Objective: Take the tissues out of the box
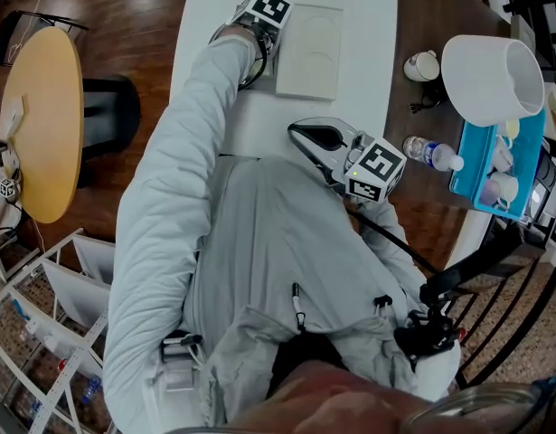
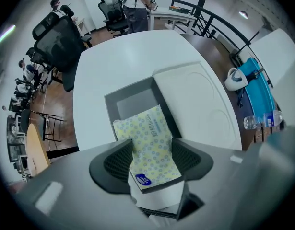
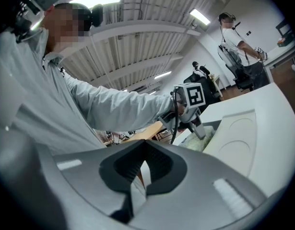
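Yellow wrapping printed with small blue rings covered the pack (image 2: 146,128), a soft, flat packet of tissues with a round blue label at its near end. The left hand-held gripper (image 2: 152,150) had it pinched across its width, both ribbed pads pressed to the long edges, probably because that narrow span was the only one the jaws could take in. The pack seemed tilted, near end raised toward the gripper and far end dipping into the grey box (image 2: 130,102), so I judged it part way out and not yet clear of the walls. The box stood open on the white tabletop (image 2: 123,51), and its white lid (image 2: 197,104) lay flat just beside it on the right, where it would not block the lift. The right hand-held gripper (image 3: 143,161) was held back near the person's chest, its jaws brought together with nothing between them. It looked idle, kept out of the left arm's way and free to steady the box if that rose with the pack. The film looked slick and yielding, so a firm squeeze seemed wise.
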